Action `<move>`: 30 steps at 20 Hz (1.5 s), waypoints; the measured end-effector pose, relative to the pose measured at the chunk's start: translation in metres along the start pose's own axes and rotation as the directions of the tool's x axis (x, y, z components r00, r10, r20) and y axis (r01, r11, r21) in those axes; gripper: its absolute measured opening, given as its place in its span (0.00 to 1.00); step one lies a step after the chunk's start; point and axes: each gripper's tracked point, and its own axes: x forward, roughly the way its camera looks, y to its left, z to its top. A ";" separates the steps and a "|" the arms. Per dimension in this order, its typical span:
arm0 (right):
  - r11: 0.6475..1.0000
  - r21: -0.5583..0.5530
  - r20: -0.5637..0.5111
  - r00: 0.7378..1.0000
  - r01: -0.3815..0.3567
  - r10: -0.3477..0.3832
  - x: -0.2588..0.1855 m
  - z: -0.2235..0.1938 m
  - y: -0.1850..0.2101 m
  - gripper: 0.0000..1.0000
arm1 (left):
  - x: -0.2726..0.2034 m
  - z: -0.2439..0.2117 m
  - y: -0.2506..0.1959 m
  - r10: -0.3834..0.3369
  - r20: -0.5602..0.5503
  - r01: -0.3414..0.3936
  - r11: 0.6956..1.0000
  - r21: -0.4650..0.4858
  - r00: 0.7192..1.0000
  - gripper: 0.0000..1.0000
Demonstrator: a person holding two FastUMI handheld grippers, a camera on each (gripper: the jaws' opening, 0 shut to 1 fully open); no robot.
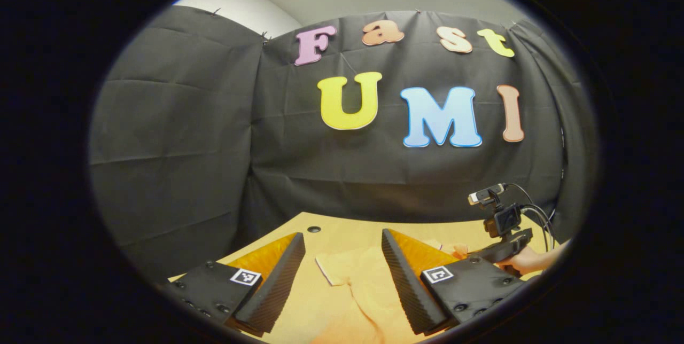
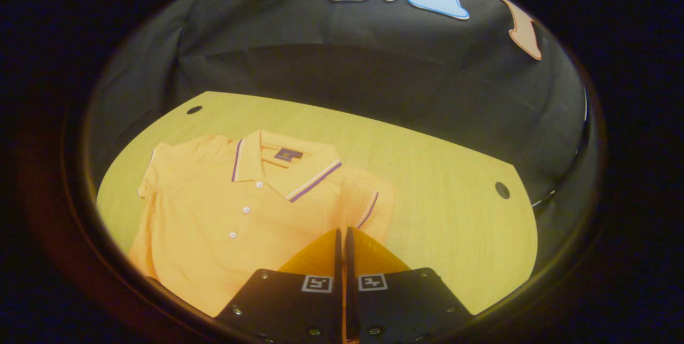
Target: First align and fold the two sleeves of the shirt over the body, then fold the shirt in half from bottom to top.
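Observation:
An orange polo shirt (image 2: 240, 216) lies face up and flat on the wooden table (image 2: 438, 173), collar toward the wall. My right gripper (image 2: 342, 233) is shut, its tips at the lower corner of the short sleeve (image 2: 371, 202), where the cloth looks pinched. In the left gripper view my left gripper (image 1: 342, 250) is open just over the table (image 1: 342, 229), with the shirt's other sleeve (image 1: 347, 274) lying between and below its fingers, untouched. Farther right the right gripper (image 1: 499, 250) sits low, held by a hand (image 1: 529, 261), with bunched cloth at its tip.
Black cloth walls close the table's far side. Round holes are set in the tabletop (image 2: 502, 190) (image 2: 194, 110) (image 1: 314, 229). Bare wood stretches to the right of the shirt. A camera with cables (image 1: 499, 210) rides on the right gripper.

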 end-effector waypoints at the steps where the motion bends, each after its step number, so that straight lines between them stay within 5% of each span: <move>1: 1.000 0.008 -0.010 1.000 -0.017 0.017 0.001 -0.003 0.004 0.05 | 0.004 -0.003 0.002 0.000 -0.002 0.000 1.000 0.002 1.000 0.94; 6: 0.999 0.046 -0.032 0.999 -0.011 0.013 -0.001 -0.003 0.007 0.14 | 0.036 -0.003 0.017 -0.030 0.012 0.030 1.000 0.001 0.999 0.94; 8: 0.996 0.085 -0.028 0.999 -0.018 0.021 -0.006 0.001 0.013 0.37 | 0.048 -0.007 0.021 -0.061 0.011 0.061 0.998 0.006 0.998 0.94; 9: 0.995 0.096 -0.022 1.000 -0.009 0.011 -0.009 0.003 0.013 0.66 | 0.055 -0.008 0.023 -0.079 0.013 0.079 0.997 0.005 0.997 0.94; 13: 0.991 0.107 0.022 0.997 0.075 -0.078 -0.033 0.013 0.008 0.90 | 0.086 -0.018 0.022 -0.160 -0.003 0.160 0.987 -0.014 0.987 0.94; 18: 0.979 0.134 0.119 0.979 0.151 -0.167 -0.096 0.029 0.012 0.89 | 0.137 -0.059 0.029 -0.213 -0.067 0.209 0.976 -0.060 0.975 0.94; 30: 0.966 0.223 0.331 0.922 0.130 -0.201 -0.233 0.051 0.056 0.91 | 0.255 -0.210 0.039 -0.125 -0.384 0.099 0.991 -0.087 0.915 0.94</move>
